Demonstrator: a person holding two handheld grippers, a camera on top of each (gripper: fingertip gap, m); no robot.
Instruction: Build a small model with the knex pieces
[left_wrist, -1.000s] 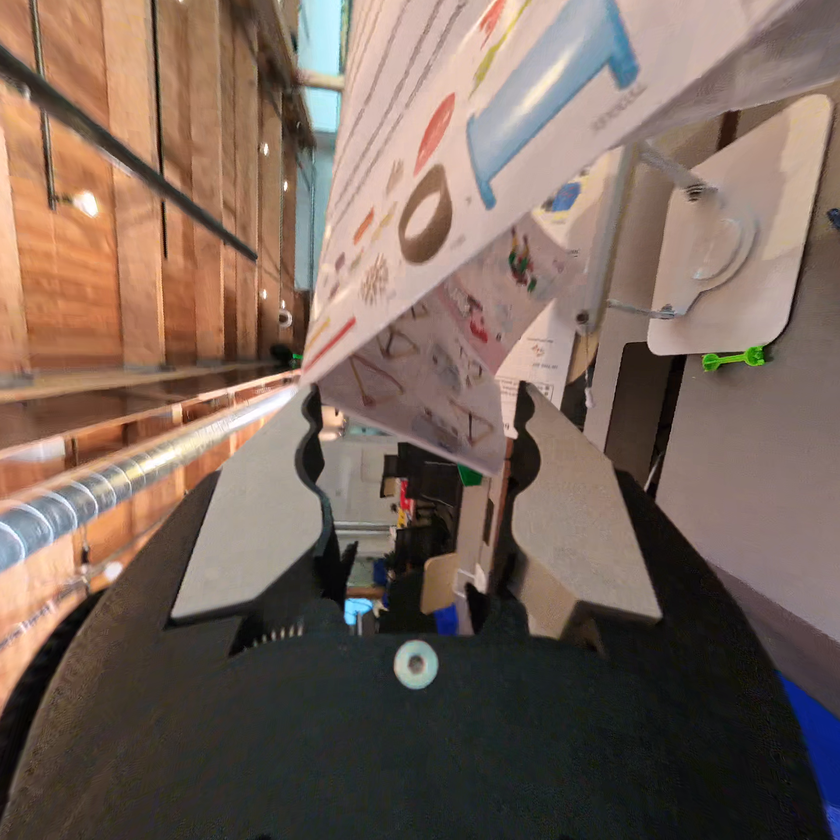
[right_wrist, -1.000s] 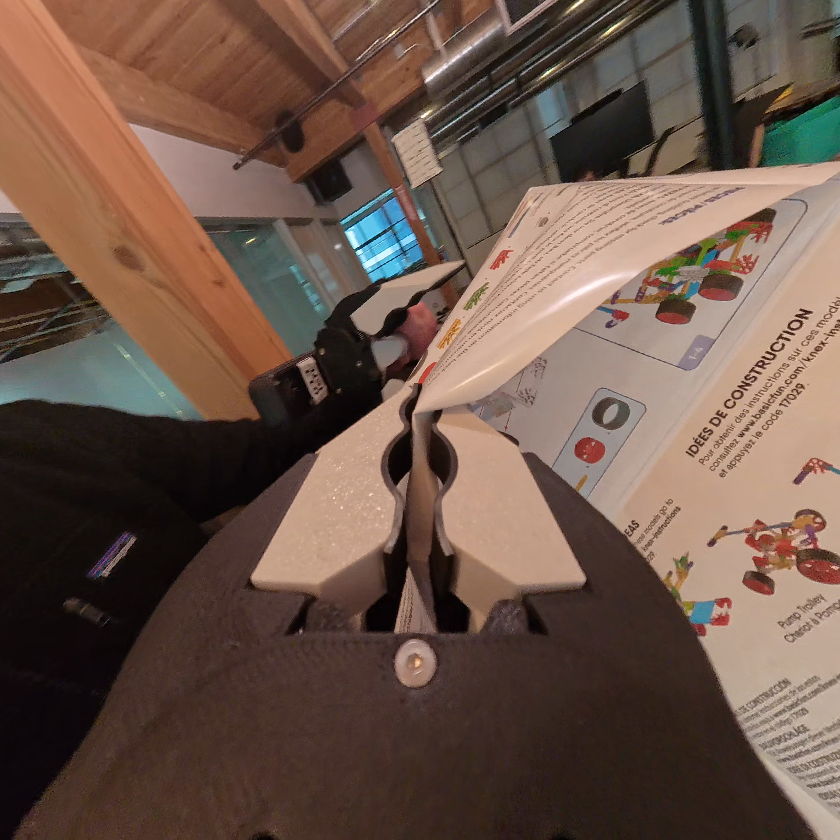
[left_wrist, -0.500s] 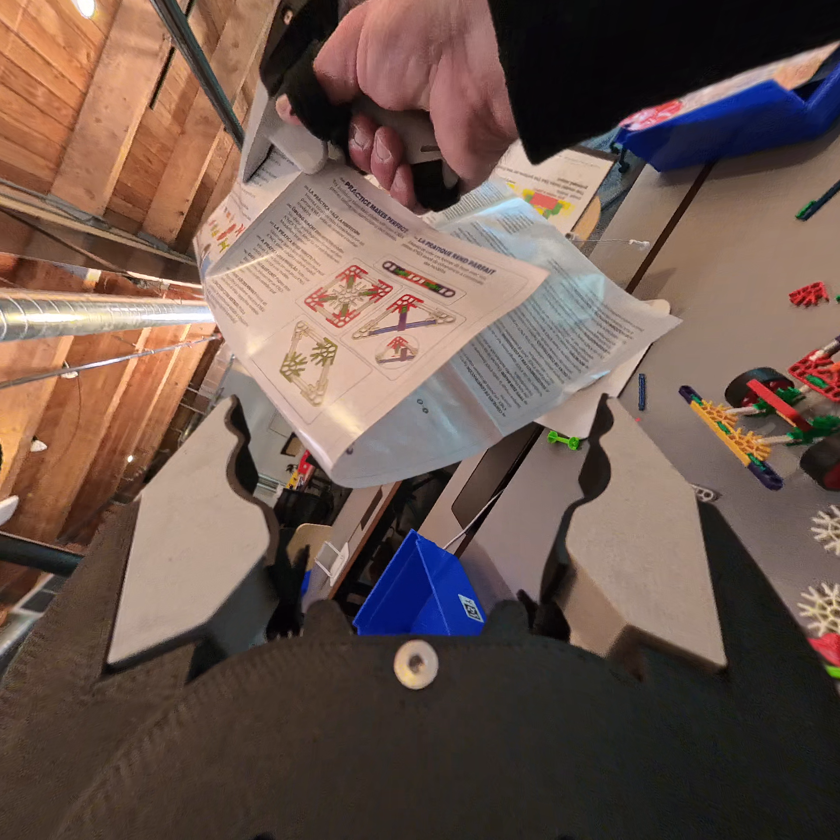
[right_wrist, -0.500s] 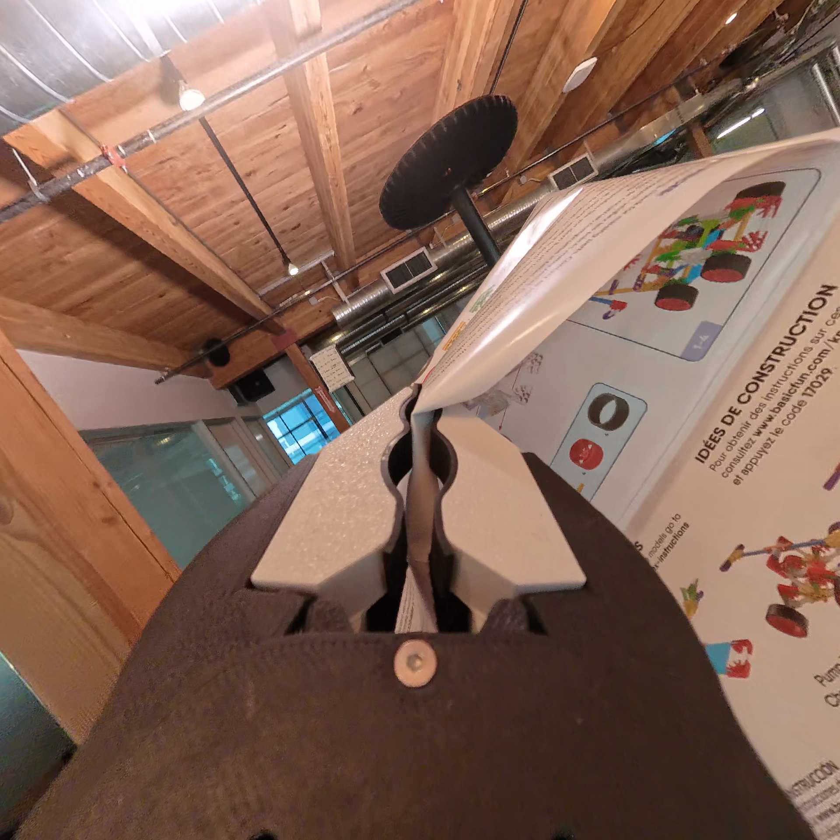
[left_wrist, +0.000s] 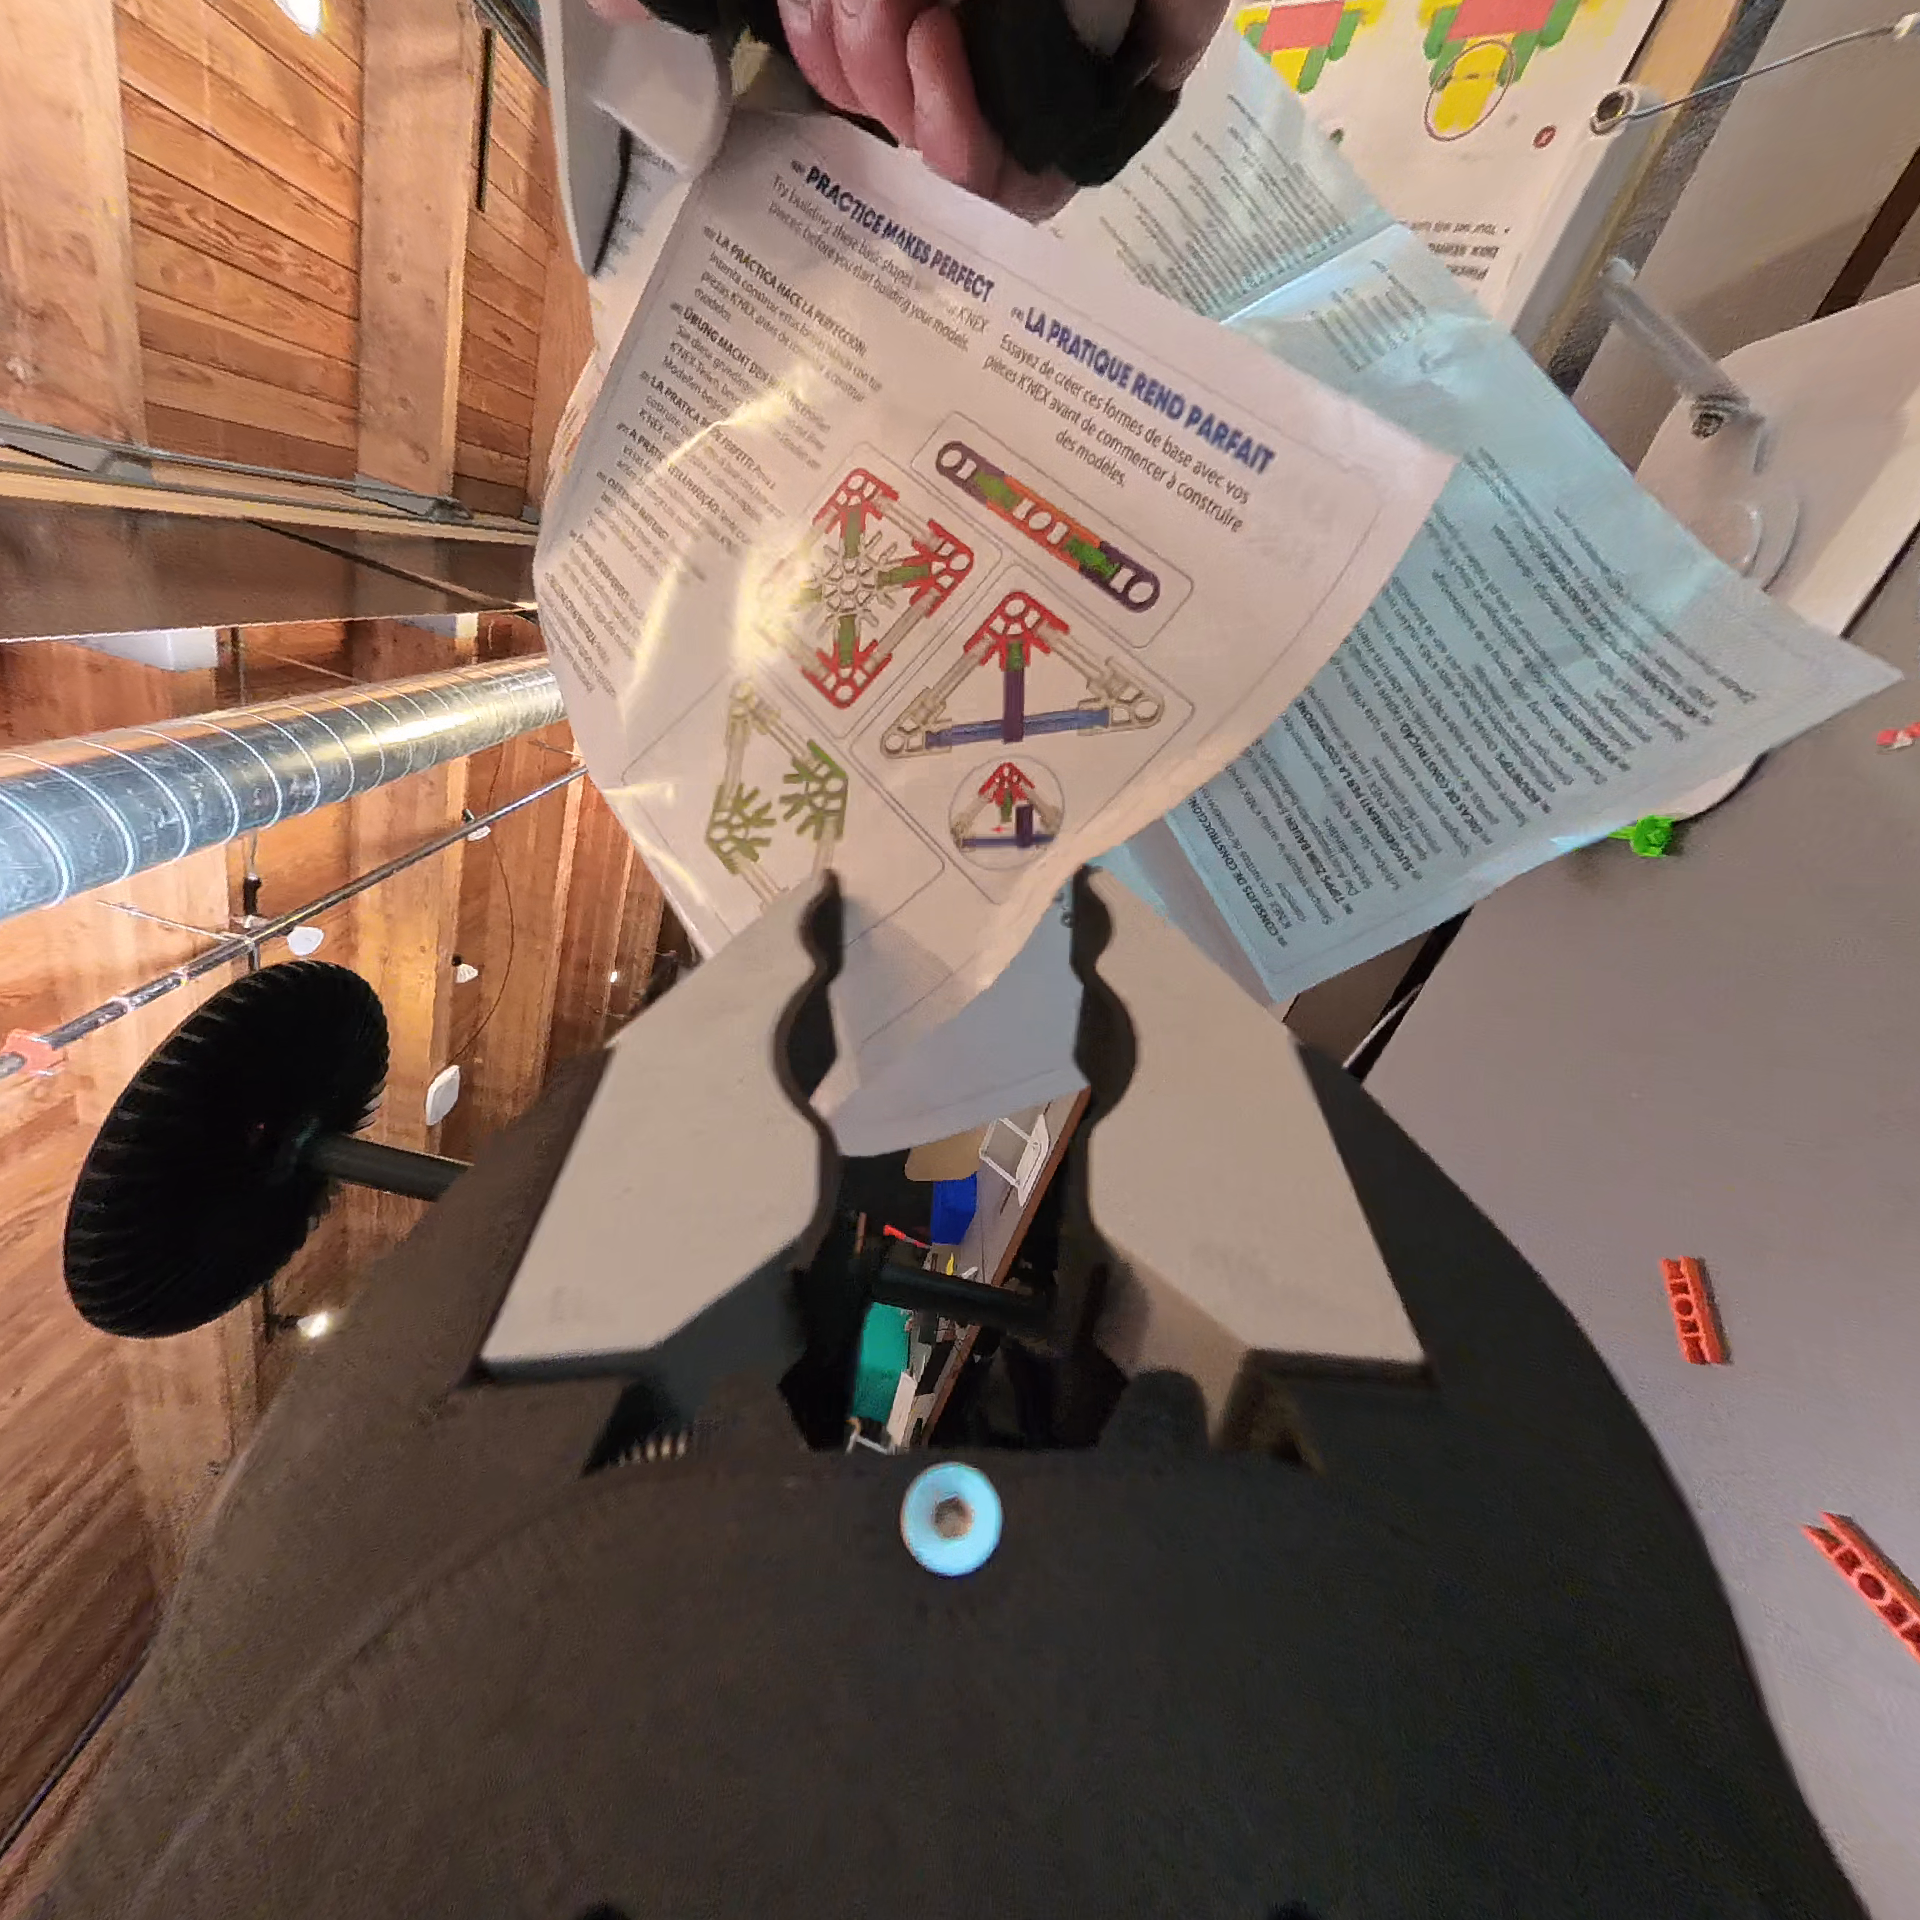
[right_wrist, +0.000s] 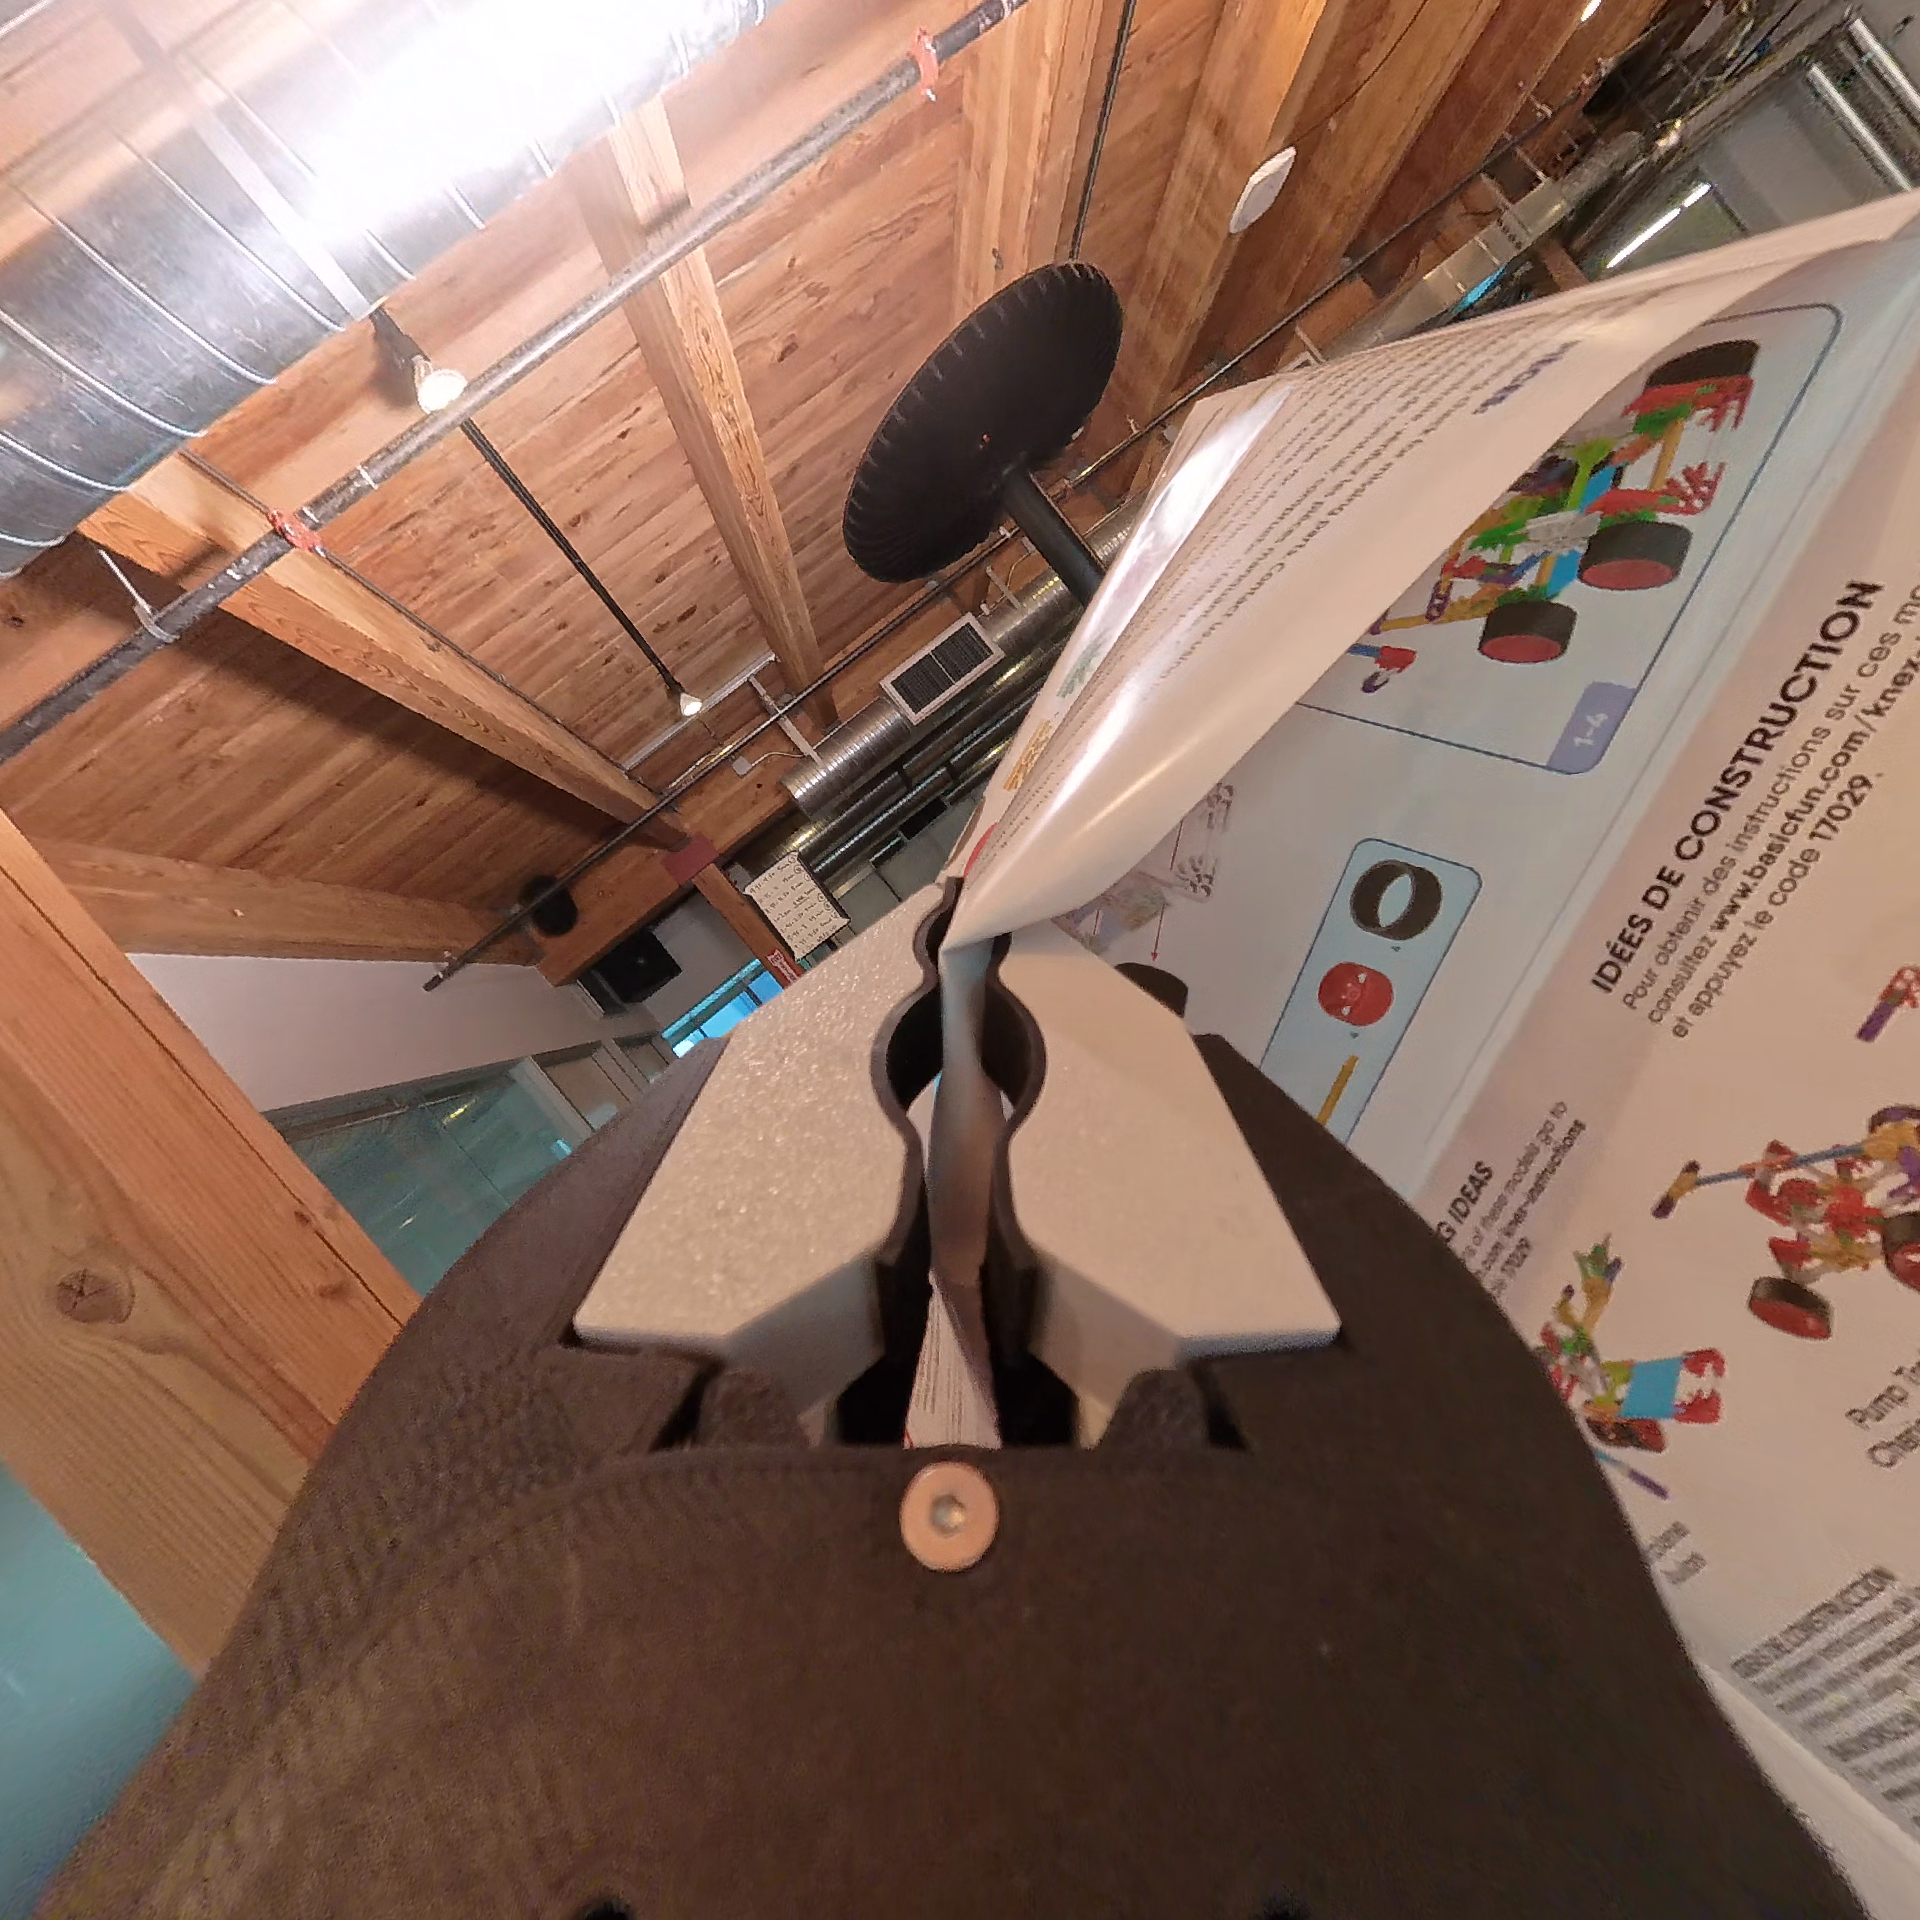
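A glossy instruction booklet (left_wrist: 966, 582) with coloured construction-toy diagrams hangs in the air. My right gripper (right_wrist: 961, 935) is shut on the booklet (right_wrist: 1558, 935) at its edge, and pages curl open above the jaws. In the left wrist view, a hand (left_wrist: 935, 94) grips the right gripper's handle at the top. My left gripper (left_wrist: 951, 904) is open, and the lower corner of a page lies between its fingertips without being pinched. A second page (left_wrist: 1507, 665) fans out to the right.
A grey table (left_wrist: 1662, 1091) lies at the right with orange toy pieces (left_wrist: 1694, 1322), a green piece (left_wrist: 1647, 834) and a white stand (left_wrist: 1787, 457). Overhead are wooden ceiling beams (right_wrist: 707, 436), a metal duct (left_wrist: 260, 769) and a black round lamp (right_wrist: 982, 416). There is about 20 centimeters between the tips of the two grippers.
My left gripper has swung back toward the booklet and narrowed, so a page corner now sits between its fingers. The right gripper stays shut on the booklet and tilts up toward the ceiling.
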